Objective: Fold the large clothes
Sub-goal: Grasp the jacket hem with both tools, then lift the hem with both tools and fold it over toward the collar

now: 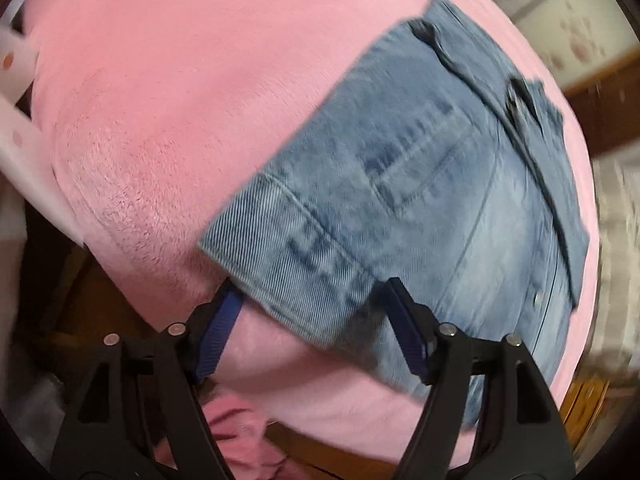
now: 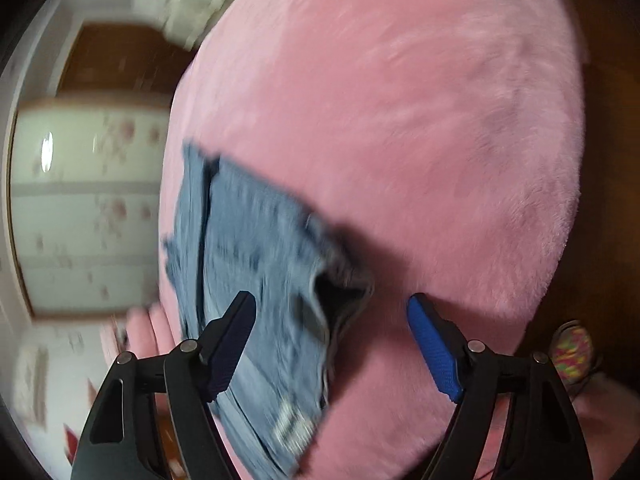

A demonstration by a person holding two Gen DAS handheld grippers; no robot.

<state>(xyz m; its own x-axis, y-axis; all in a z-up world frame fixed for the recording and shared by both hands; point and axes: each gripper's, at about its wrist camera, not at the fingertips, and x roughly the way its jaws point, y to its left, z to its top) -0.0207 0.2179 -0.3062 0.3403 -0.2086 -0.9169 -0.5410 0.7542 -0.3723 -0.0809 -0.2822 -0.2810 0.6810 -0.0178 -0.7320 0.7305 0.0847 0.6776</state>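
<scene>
A light blue denim garment [image 1: 420, 184] lies folded into a compact rectangle on a fluffy pink blanket [image 1: 160, 100]. My left gripper [image 1: 312, 292] is open, its blue-padded fingers spread around the near hem corner of the denim without pinching it. In the right wrist view the same denim [image 2: 248, 248] lies at the lower left of the pink blanket [image 2: 400, 120]. My right gripper [image 2: 332, 308] is open and empty, its jaws wide apart over the denim's near corner. Both views are motion-blurred.
A white floral-patterned cabinet [image 2: 80, 200] and brown wood trim stand beyond the blanket's edge. White bed-frame bars [image 1: 24, 136] run along the left. A colourful patterned slipper [image 2: 572, 348] lies on the dark floor at lower right.
</scene>
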